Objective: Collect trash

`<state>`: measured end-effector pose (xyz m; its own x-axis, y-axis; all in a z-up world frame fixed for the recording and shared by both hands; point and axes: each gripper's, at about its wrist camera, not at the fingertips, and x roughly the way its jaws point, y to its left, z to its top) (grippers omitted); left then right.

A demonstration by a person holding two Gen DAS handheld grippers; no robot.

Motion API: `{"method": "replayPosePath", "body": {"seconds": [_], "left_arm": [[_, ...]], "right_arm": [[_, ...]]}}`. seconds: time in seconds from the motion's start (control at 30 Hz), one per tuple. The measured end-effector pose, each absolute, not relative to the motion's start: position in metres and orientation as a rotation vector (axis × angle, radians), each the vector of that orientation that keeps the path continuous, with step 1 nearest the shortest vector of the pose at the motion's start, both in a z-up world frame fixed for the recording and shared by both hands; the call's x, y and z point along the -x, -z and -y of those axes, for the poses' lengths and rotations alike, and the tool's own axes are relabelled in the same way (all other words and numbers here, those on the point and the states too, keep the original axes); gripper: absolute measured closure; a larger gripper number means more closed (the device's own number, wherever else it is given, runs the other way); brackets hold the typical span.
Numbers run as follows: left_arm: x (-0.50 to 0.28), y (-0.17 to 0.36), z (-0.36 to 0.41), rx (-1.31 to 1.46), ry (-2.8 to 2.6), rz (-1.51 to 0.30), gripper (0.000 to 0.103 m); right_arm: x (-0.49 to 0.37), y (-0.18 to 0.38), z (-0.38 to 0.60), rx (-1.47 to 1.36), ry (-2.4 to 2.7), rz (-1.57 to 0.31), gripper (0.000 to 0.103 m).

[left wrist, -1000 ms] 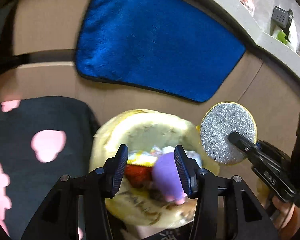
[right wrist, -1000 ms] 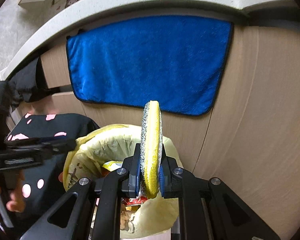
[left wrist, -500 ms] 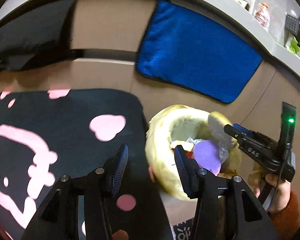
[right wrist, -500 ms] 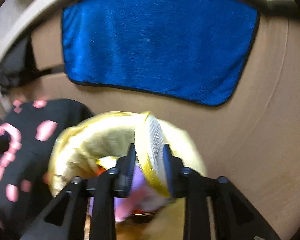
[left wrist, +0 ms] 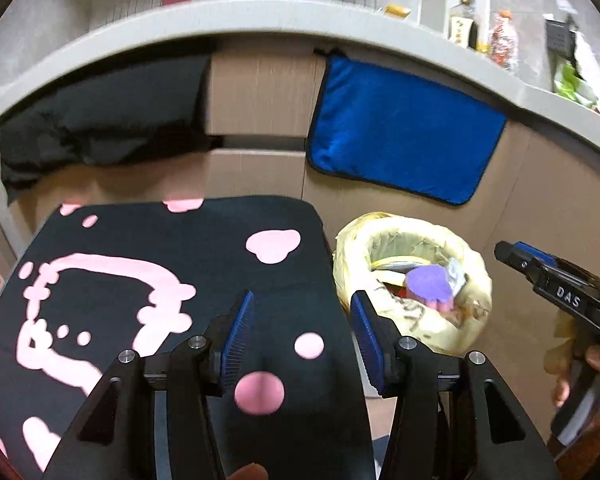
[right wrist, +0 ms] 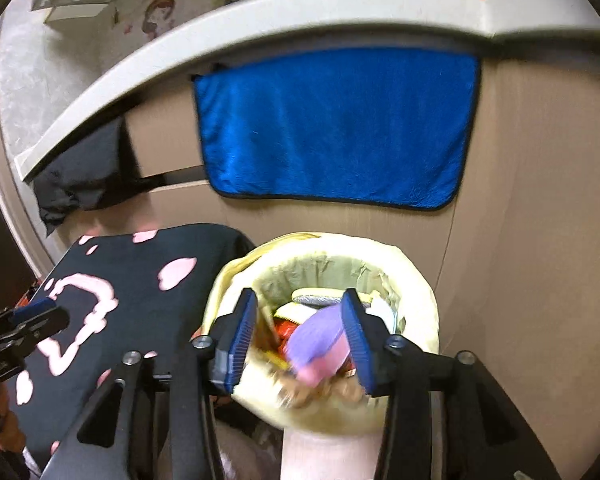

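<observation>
Above the yellow-lined bin (right wrist: 320, 276), the right tool (right wrist: 300, 334) has just been opening, nothing clamped, the scouring pad (right wrist: 320, 300) lying among the trash, while the left tool (left wrist: 300, 332) hangs released over a black cushion (left wrist: 140, 248).

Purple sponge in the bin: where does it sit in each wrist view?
Left wrist: purple sponge right of centre, inside the yellow-lined trash bin, beyond the left gripper.
Right wrist: purple sponge lower centre, seen between the open right gripper fingers, not gripped.
Shared landmark: blue towel hanging above the bin.
</observation>
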<state>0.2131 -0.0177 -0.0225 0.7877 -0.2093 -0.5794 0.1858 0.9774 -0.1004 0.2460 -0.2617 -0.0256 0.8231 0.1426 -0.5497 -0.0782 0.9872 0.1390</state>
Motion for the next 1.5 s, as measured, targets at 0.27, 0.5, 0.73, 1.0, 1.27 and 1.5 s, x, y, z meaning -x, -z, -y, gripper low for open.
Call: {"method": "replayPosePath", "body": {"seconds": [0.27,0.5,0.73,1.0,1.27,1.5], "left_arm": [[-0.144,0.013,0.016,0.004,0.208,-0.567,0.052],[-0.094,0.002,0.016,-0.039,0.202,-0.499,0.052],[-0.04,-0.019,0.004,-0.064,0.159,-0.419,0.052],[-0.006,-0.026,-0.018,-0.036,0.119,-0.402,0.051],[0.012,-0.026,-0.039,0.005,0.082,-0.381,0.051],[0.014,-0.024,-0.043,0.026,0.087,-0.381,0.051]], "right_arm": [[-0.158,0.001,0.232,-0.065,-0.122,-0.544,0.052],[-0.1,-0.008,0.218,-0.105,-0.192,-0.519,0.042],[-0.051,-0.01,0.194,-0.062,-0.15,-0.484,0.042],[-0.015,-0.018,0.173,-0.043,-0.16,-0.454,0.041],[0.0,-0.023,0.155,-0.013,-0.175,-0.451,0.041],[0.001,-0.021,0.153,-0.006,-0.157,-0.472,0.041]]}}
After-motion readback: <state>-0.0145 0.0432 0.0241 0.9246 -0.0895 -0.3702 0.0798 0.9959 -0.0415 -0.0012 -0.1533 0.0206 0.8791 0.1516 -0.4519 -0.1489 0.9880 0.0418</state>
